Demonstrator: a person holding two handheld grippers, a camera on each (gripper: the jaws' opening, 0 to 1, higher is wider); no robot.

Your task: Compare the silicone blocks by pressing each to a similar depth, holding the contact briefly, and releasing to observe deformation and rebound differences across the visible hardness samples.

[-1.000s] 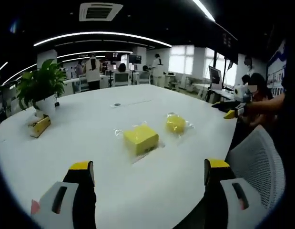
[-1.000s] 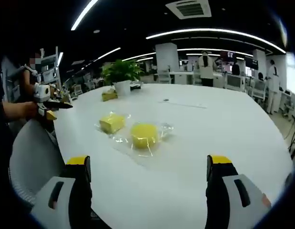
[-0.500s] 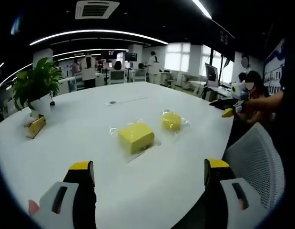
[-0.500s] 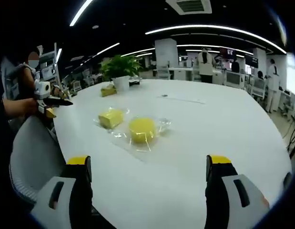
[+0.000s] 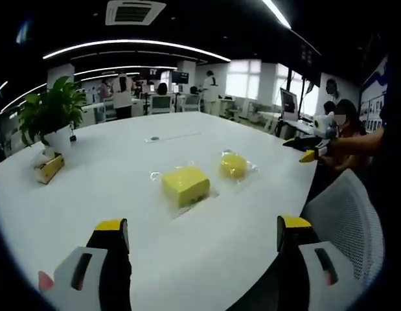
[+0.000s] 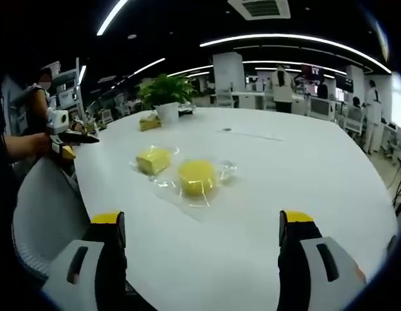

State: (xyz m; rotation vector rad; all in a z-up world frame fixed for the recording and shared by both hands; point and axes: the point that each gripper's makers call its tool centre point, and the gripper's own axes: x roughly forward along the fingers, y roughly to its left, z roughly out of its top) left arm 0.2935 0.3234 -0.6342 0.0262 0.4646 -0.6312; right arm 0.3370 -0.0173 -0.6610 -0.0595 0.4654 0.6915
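Note:
Two yellow silicone blocks in clear plastic bags lie on the white table (image 5: 109, 168). The square block (image 5: 185, 184) sits near the middle in the left gripper view, with the round block (image 5: 234, 164) to its right. In the right gripper view the round block (image 6: 197, 177) is nearer and the square block (image 6: 153, 160) lies beyond it to the left. My left gripper (image 5: 201, 238) is open, well short of the blocks, nothing between its jaws. My right gripper (image 6: 202, 234) is open too, hovering over the table (image 6: 304, 168) short of the round block. Each gripper appears in the other's view: right gripper (image 5: 313, 146), left gripper (image 6: 65, 138).
A potted plant (image 5: 52, 116) and a small yellow box (image 5: 50, 168) stand at the table's far side; plant (image 6: 166, 97). A white mesh chair (image 5: 346, 220) is at the table edge; chair (image 6: 41, 214). People stand and sit at desks in the background.
Both views have shifted slightly with my hands; the blocks lie where they were. Both grippers stay open.

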